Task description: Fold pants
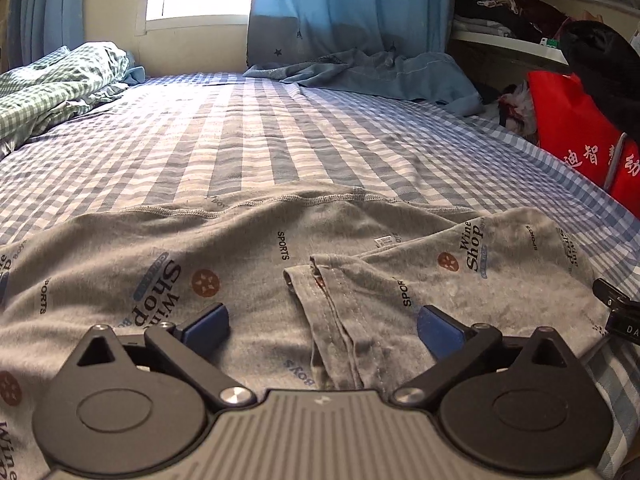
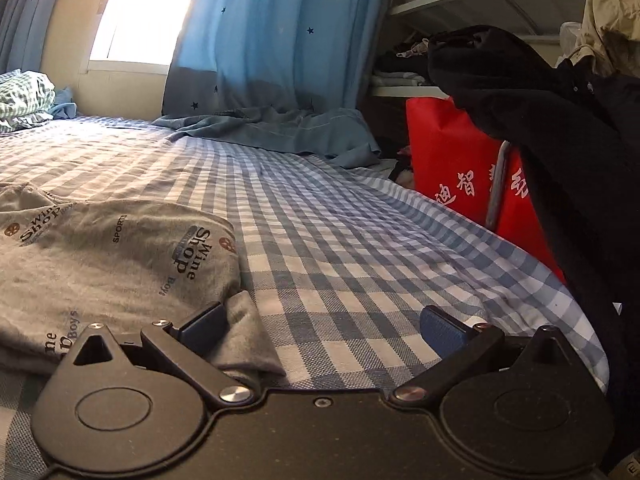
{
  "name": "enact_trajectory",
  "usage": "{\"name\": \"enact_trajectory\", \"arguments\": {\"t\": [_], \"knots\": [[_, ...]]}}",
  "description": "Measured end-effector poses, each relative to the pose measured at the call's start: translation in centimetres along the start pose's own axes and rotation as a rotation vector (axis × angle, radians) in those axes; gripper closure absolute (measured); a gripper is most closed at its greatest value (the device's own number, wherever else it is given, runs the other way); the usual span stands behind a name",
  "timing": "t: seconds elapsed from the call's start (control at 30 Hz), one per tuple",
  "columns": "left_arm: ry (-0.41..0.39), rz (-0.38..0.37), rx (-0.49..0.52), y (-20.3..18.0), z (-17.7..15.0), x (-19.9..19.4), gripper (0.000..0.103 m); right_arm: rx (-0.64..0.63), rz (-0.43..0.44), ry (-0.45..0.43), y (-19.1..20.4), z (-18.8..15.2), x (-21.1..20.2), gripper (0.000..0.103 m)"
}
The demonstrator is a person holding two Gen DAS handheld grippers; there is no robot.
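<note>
Both claws, left (image 1: 323,326) and right (image 2: 323,326), gape empty over the grey pants (image 1: 160,264). A leg seems folded across, perhaps for another fold.

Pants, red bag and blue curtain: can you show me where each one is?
pants (image 1: 224,248): left wrist view, on the flat grey cloth beside the word SPORTS.
red bag (image 2: 448,152): right wrist view, on its plain front above the white writing.
blue curtain (image 2: 280,48): right wrist view, on its middle folds.

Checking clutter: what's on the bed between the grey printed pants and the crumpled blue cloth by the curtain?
Only bare blue-checked bedsheet, seen in both wrist views.
</note>
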State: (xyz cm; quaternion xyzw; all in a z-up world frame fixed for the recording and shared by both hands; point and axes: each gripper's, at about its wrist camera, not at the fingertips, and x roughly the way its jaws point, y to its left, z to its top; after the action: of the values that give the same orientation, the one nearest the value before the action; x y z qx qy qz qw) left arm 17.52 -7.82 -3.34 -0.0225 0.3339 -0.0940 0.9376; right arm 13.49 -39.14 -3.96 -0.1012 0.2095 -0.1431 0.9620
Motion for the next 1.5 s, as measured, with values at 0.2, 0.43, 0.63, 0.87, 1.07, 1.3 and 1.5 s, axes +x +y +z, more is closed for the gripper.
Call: {"name": "enact_trajectory", "arguments": {"t": [0.2, 0.43, 0.63, 0.87, 1.07, 1.3, 1.5], "knots": [[-0.02, -0.015, -0.084, 0.9, 0.8, -0.8, 0.0, -0.025, 0.004, -0.069, 0.3, 2.7, 0.1, 0.001], [-0.006, 0.105, -0.154, 2.0, 2.1, 0.8, 0.0, -0.224, 0.06, -0.124, 3.5, 6.2, 3.9, 0.001], [-0.012, 0.129, -0.119, 1.9, 1.6, 1.3, 0.0, -0.376, 0.054, -0.021, 5.9, 5.7, 7.1, 0.001], [-0.022, 0.126, -0.122, 1.7, 1.5, 1.3, 0.0, -0.364, 0.027, -0.075, 5.9, 5.9, 5.6, 0.001], [-0.021, 0.125, -0.123, 1.8, 1.5, 1.3, 0.0, -0.448, 0.18, -0.163, 9.2, 5.6, 2.8, 0.001], [-0.021, 0.125, -0.123, 1.8, 1.5, 1.3, 0.0, -0.394, 0.201, -0.085, 8.8, 6.1, 4.2, 0.001], [-0.021, 0.126, -0.121, 1.8, 1.5, 1.3, 0.0, -0.359, 0.029, -0.06, 5.5, 4.9, 1.9, 0.001]]}}
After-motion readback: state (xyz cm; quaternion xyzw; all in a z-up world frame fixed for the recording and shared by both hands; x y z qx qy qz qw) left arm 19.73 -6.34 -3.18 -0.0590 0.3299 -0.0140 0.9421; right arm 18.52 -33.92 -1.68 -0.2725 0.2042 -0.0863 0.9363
